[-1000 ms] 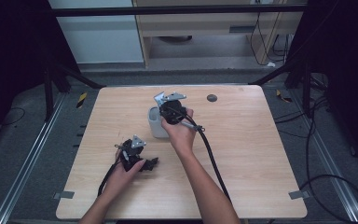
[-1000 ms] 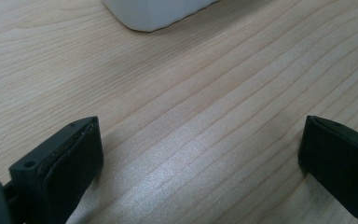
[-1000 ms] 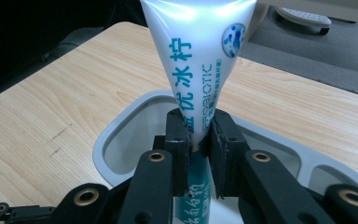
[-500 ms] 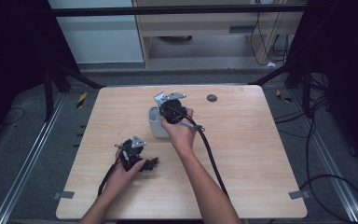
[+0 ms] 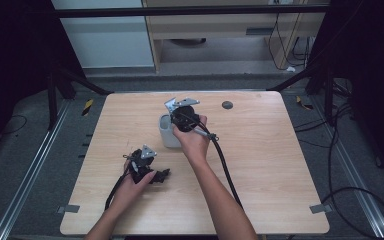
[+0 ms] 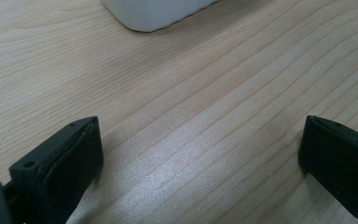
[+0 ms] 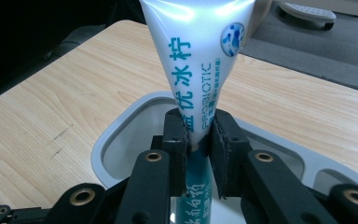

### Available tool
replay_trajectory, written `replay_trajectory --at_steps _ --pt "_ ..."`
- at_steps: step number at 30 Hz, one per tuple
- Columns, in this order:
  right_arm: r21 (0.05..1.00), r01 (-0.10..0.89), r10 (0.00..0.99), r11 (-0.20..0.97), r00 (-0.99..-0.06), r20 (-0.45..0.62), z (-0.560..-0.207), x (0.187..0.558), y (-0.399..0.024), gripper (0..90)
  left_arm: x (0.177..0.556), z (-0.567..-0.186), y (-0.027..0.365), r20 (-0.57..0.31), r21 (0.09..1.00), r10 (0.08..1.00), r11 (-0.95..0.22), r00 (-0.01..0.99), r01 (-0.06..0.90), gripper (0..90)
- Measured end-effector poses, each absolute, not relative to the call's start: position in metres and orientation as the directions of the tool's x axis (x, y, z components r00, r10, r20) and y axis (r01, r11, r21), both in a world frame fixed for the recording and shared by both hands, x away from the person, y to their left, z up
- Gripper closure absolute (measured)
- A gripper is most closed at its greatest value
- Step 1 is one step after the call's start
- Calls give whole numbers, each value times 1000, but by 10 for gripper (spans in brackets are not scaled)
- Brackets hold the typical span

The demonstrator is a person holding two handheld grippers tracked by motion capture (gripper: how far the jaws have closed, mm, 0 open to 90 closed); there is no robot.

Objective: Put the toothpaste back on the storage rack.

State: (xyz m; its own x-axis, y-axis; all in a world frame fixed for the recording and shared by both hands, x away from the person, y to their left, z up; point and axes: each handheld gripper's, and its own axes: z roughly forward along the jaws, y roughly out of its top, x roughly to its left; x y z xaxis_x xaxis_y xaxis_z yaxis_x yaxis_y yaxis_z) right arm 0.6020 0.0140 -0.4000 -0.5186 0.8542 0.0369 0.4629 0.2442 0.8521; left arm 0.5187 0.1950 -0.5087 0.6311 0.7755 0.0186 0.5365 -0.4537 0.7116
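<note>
Right tool point(image 7: 198, 140) is clamping a white-and-teal tube point(image 7: 193, 70), pads pressing both sides of its narrow lower part. Tube is standing roughly upright, wide crimped end up, lower end dipping inside the grey-white holder point(image 7: 121, 126). Teal print is running down the tube face, with a round blue logo near its top right. In the high view the right tool point(image 5: 182, 117) is sitting directly over the holder point(image 5: 166, 136), the person's right hand point(image 5: 194, 142) wrapped around the tool body, cable trailing back along the forearm toward the near edge. The tube itself is too hidden under the tool from up there to make out, probably just blocked by the grey plate.

Left tool point(image 6: 200, 154) is released: jaws standing wide apart, nothing but bare wood between them, hovering low over or resting on the worktop point(image 6: 191, 93). A rounded corner of the holder point(image 6: 154, 14) is showing at the top of the left gripper view, well apart from the jaws. In the high view the left tool point(image 5: 147, 165) is lying near the front-left of the worktop point(image 5: 280, 165), left hand point(image 5: 135, 182) gripping it.

A small dark round disc point(image 5: 227, 105) is sitting near the far edge, apart from both tools.
</note>
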Motion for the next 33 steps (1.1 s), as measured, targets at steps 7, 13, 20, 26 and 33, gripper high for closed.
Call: replay_trajectory --at_steps 7,13,20,26,33 --pt "854 466 856 229 -514 52 -397 602 13 740 519 -509 195 19 711 776 -454 631 537 0" --pt "859 456 851 233 -523 47 -393 599 9 711 519 -509 195 19 712 776 -454 631 536 0" --pt "860 446 848 248 -530 31 -388 593 6 657 519 -509 195 18 712 776 -453 631 536 0" --pt "851 446 846 278 -533 3 -387 588 2 584 519 -509 195 19 712 775 -454 631 536 0" --pt "834 462 833 301 -554 6 -382 583 -4 430 519 -509 195 19 712 776 -453 631 536 0"
